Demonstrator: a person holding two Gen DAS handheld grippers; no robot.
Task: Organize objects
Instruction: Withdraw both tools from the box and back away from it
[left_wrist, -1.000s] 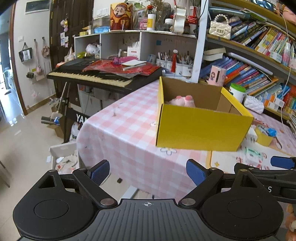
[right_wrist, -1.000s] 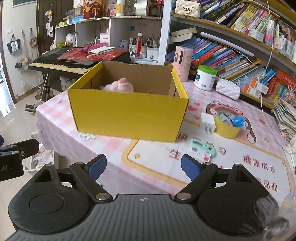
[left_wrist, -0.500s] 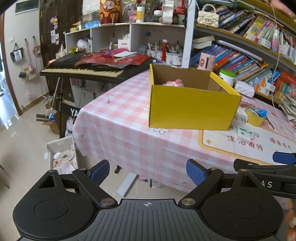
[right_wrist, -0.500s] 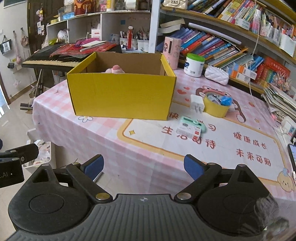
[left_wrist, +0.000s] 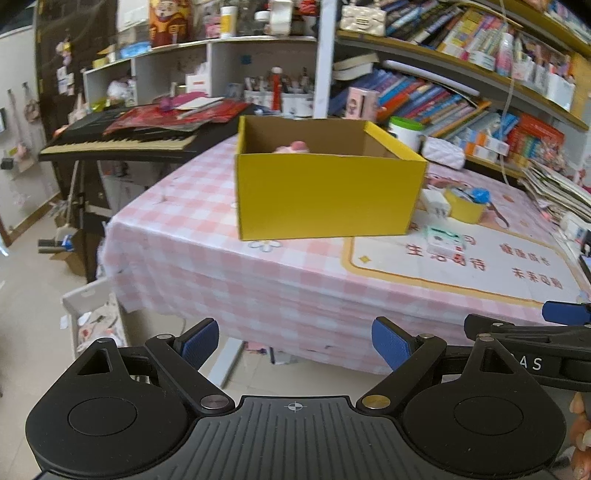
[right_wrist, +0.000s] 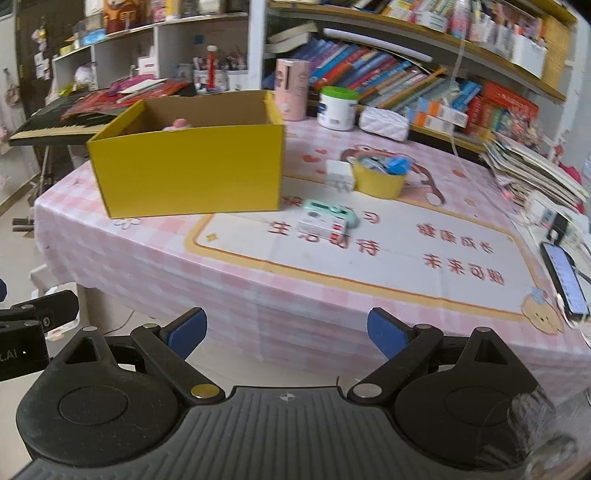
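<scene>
A yellow cardboard box (left_wrist: 325, 195) sits open-topped on the pink checked tablecloth (left_wrist: 192, 236) near the table's left end, with a pink plush toy (left_wrist: 293, 147) lying inside against its far wall. Just right of the box stand a white charger block (right_wrist: 338, 175) and a small yellow tub (right_wrist: 378, 181) holding blue items; in front of them lies a mint-green and white packet (right_wrist: 325, 219). A phone (right_wrist: 563, 278) rests at the table's right edge. Behind the table are crowded bookshelves (right_wrist: 388, 77) and a keyboard piano (left_wrist: 118, 142). Both claws hang off the table's near edge, well apart from everything: the left gripper (left_wrist: 295, 341) is spread wide and holds nothing, and the right gripper (right_wrist: 286, 334) likewise.
</scene>
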